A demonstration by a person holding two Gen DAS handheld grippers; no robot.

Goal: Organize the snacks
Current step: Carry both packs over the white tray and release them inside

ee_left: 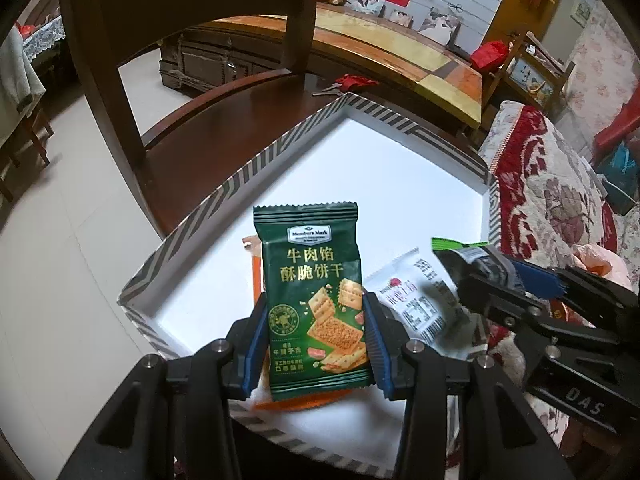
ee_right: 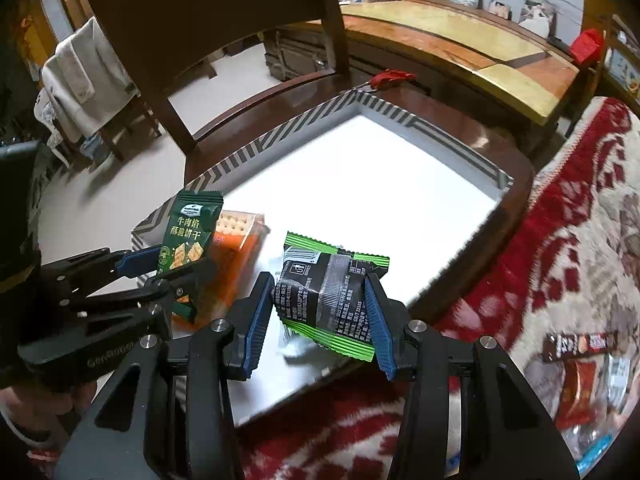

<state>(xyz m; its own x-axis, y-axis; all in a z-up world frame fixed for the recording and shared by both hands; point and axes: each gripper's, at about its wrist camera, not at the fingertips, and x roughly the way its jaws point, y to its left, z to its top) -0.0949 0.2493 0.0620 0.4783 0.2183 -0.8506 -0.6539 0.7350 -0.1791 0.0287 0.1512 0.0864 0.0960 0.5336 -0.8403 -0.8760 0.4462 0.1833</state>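
Note:
My left gripper [ee_left: 315,304] is shut on a dark green cracker packet [ee_left: 312,288], held upright over the near corner of a white box [ee_left: 360,176] with a striped rim. The same green cracker packet [ee_right: 186,240] and left gripper [ee_right: 176,266] show at the left of the right wrist view. My right gripper [ee_right: 320,284] is shut on a black packet with green striped ends [ee_right: 332,296], above the box's near edge. That black packet [ee_left: 464,256] and right gripper [ee_left: 480,276] appear at right in the left wrist view. An orange cracker packet [ee_right: 236,248] and a white packet [ee_left: 416,300] lie in the box.
The box sits on a dark wooden chair seat [ee_left: 224,128] with its backrest [ee_right: 224,4] behind. A red-and-cream floral blanket [ee_right: 560,240] lies to the right, with more snack packets [ee_right: 580,346] on it. A long wooden table [ee_left: 400,52] stands beyond.

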